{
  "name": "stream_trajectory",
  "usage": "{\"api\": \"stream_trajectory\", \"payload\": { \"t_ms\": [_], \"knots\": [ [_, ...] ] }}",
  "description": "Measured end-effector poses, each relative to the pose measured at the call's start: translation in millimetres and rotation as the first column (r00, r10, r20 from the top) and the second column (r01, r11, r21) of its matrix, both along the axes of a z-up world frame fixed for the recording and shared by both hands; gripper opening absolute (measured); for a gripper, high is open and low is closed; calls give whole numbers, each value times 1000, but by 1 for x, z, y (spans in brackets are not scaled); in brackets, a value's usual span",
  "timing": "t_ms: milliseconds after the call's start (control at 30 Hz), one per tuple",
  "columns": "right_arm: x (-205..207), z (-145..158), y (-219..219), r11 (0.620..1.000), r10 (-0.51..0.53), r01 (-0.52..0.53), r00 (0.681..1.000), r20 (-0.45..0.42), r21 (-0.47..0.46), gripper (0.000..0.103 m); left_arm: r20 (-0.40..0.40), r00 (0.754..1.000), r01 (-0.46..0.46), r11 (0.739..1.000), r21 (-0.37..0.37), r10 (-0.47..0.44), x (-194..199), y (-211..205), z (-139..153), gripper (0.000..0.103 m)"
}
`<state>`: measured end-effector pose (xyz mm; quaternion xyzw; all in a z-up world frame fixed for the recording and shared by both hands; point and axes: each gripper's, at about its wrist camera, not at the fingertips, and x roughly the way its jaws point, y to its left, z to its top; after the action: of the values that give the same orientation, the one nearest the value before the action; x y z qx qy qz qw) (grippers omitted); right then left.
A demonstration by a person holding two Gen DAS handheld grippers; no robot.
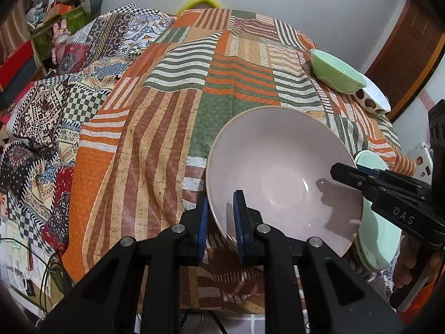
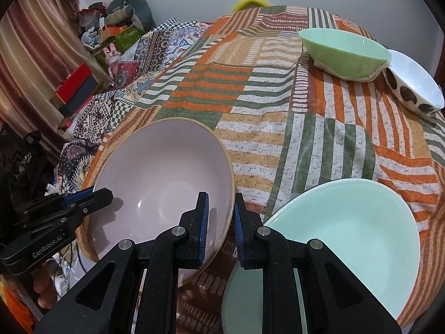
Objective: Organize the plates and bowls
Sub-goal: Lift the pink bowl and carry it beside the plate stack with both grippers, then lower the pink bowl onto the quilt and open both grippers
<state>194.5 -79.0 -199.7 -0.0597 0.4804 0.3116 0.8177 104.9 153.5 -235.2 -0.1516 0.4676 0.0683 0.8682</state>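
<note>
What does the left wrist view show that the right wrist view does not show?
Only the left wrist view: the left gripper close up, clamping the near rim of the large pale pink ceramic bowl.

Only the right wrist view: the right gripper close up on that bowl's opposite rim, and the wide mint-green plate nearly whole.

Both: the pink bowl, the light green bowl, the white bowl with brown spots, the striped patchwork tablecloth.

mint plate (image 2: 347, 222) cut off, shelf clutter (image 1: 55, 8) blurred

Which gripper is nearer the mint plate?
Right. The right gripper, clamped on the pink bowl, is beside the mint plate; the left gripper holds the bowl's far rim.
</note>
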Motion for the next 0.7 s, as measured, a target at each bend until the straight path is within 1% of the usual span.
{"api": "stream_trajectory", "payload": {
  "t_ms": [167, 267, 367, 433, 467, 567, 633, 700],
  "knots": [
    [0, 0, -1, 1000, 15, -15, 1000, -3, 3, 19, -8, 1000, 8, 1000, -13, -8, -1, 1, -1, 16],
    [3, -2, -2, 1000, 13, -13, 999, -29, 19, 19, -12, 1000, 6, 1000, -26, -6, -2, 2, 2, 17],
    [2, 1, -8, 999, 9, -8, 999, -39, 34, 19, 3, 1000, 11, 1000, 6, -12, -8, 0, 12, 17],
    [0, 7, -12, 999, 5, -4, 1000, -20, 37, 19, 21, 1000, 16, 999, 35, -17, -11, -4, 21, 23],
    [-1, 10, -14, 999, 5, -4, 1000, -14, 41, 20, 29, 999, 17, 999, 44, -18, -12, -5, 25, 23],
    [-3, 22, -22, 998, -1, 1, 1000, 11, 61, 24, 73, 997, 29, 997, 75, -35, -16, -12, 44, 26],
    [-4, 33, -28, 997, -10, 7, 999, 38, 74, 26, 99, 994, 35, 996, 88, -43, -17, -17, 55, 31],
    [-5, 43, -35, 996, -19, 14, 998, 60, 87, 29, 130, 990, 48, 994, 103, -62, -17, -24, 68, 33]
  ]
}}
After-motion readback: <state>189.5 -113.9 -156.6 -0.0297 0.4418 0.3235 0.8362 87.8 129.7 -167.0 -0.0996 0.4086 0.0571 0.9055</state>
